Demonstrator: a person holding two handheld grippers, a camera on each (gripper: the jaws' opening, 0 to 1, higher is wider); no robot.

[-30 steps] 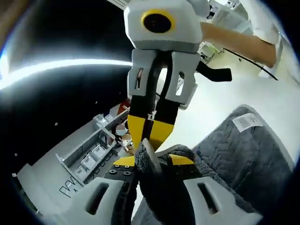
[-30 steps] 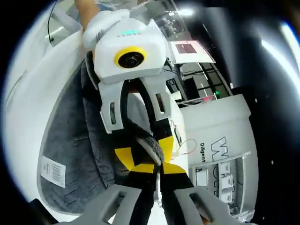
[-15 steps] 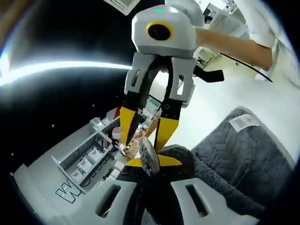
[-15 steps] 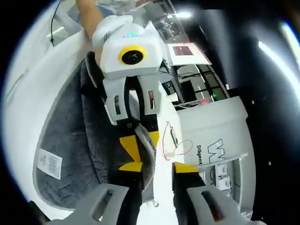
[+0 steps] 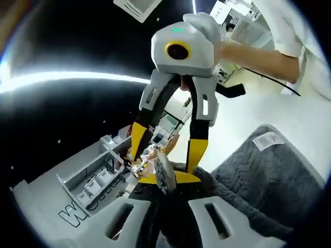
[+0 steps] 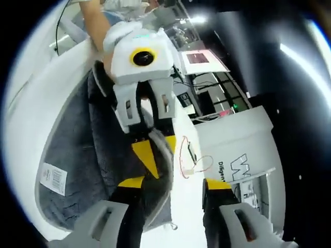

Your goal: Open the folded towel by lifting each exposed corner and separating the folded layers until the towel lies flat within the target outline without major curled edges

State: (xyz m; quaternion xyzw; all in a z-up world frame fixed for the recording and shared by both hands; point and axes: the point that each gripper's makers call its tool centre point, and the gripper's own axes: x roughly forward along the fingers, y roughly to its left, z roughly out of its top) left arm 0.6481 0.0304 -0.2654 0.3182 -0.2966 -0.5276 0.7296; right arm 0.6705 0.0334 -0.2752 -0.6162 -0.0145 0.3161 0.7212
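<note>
At six o'clock in the left gripper view, the left claw (image 5: 164, 178) pinches the grey towel (image 5: 258, 170) edge off the worktop (image 5: 243, 111) while the right claw (image 6: 173, 183) gapes empty, so the fold seemingly risks sagging back.

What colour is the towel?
Dark grey towel, with a white label on it; clearest in the right gripper view.

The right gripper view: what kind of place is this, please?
Probably a lab or workshop, not a home. A white table holds the gray towel, a white printed box sits beside it, and desks with a monitor and loose cables stand behind.
</note>
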